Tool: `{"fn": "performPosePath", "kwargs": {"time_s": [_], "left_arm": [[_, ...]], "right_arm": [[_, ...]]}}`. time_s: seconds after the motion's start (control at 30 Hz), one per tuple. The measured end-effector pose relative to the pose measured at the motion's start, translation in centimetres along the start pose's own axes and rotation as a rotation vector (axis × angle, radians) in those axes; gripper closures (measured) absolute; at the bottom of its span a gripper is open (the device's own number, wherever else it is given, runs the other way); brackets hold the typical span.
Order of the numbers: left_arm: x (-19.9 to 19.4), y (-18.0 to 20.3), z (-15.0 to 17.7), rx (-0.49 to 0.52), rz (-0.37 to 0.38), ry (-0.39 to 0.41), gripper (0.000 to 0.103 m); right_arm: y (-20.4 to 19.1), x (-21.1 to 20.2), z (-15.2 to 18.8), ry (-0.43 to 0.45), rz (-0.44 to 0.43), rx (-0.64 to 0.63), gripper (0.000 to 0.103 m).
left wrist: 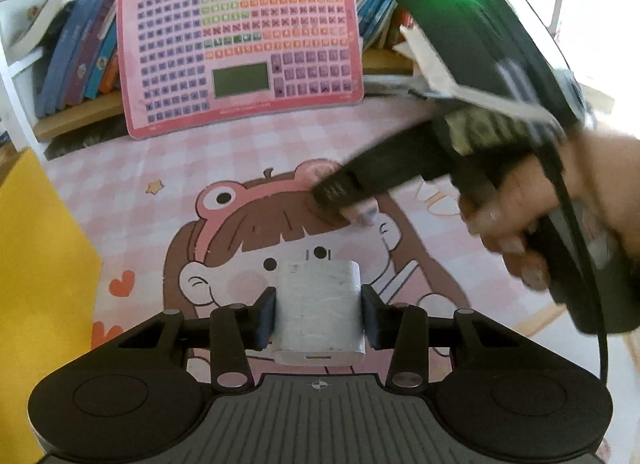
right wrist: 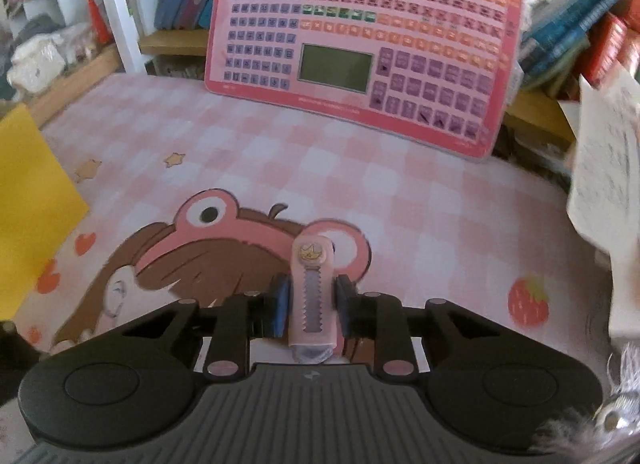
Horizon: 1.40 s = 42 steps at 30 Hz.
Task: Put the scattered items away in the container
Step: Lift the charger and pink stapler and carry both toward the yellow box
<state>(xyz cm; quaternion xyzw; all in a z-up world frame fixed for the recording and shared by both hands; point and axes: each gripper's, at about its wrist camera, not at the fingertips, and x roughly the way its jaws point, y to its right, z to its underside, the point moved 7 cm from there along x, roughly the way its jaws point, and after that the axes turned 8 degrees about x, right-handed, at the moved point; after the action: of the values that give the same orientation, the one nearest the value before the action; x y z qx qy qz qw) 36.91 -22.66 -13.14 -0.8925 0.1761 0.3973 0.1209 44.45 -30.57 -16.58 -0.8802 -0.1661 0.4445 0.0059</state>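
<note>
Two grips held. Left hand-held gripper clamped a white charger. Right hand-held gripper, toward one o'clock of it, pinched a pink retractable eraser.

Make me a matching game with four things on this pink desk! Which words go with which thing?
Things:
1. white charger
2. pink eraser
3. pink button board
4. yellow paper

Words:
A. leaning against the books
B. at the left edge of the desk mat
C. between the left gripper's jaws
D. between the right gripper's jaws

Pairs: 1-C, 2-D, 3-A, 4-B
</note>
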Motion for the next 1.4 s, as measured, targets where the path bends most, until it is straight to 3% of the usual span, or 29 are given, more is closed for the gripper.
{"fn": "performPosePath", "kwargs": {"time_s": [0.43, 0.6, 0.87, 1.4], "left_arm": [[-9.5, -1.0, 3.6, -0.056, 0.042, 0.044, 0.062], [-13.3, -1.7, 5.6, -0.104, 0.027, 0.050, 0.062], [-16.2, -1.7, 9.2, -0.153, 0.043, 0.023, 0.062], [-20.0, -4.1, 13.3, -0.121, 0.142, 0.099, 0.062]], "right_arm": [[-2.3, -11.6, 8.8, 0.038, -0.028, 0.117, 0.080], [-3.8, -14.8, 12.5, 0.044, -0.028, 0.165, 0.080], [-6.7, -17.8, 17.3, -0.004, -0.069, 0.299, 0.080], [-12.4, -21.2, 19.9, 0.053, 0.061, 0.296, 0.080]]}}
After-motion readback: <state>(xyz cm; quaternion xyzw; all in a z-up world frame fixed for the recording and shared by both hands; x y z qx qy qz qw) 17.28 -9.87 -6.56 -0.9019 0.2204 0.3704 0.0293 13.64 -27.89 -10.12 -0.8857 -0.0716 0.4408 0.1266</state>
